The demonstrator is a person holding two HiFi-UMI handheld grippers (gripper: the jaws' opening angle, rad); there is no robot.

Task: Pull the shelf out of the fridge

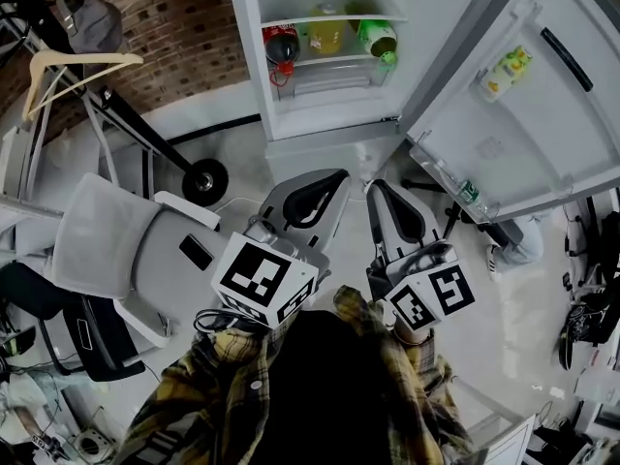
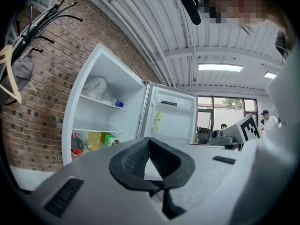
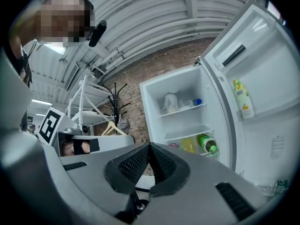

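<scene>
Brick-walled room (image 3: 133, 86): only gripper views show upper fridge shelf (image 3: 182, 109).

An industrial-style office or lab: brick wall (image 1: 184, 17), ribbed metal ceiling (image 2: 140, 22), swivel chair (image 1: 97, 250), fridge (image 1: 250, 46).

The fridge (image 1: 329, 114) is cut off by the head view's top edge, and its door (image 1: 542, 105) by the right edge. The left gripper (image 2: 150, 139) and right gripper (image 3: 150, 146) each hide the fridge's lower part in their own views. The labels on the bottles (image 1: 327, 32) are too small to read.
</scene>
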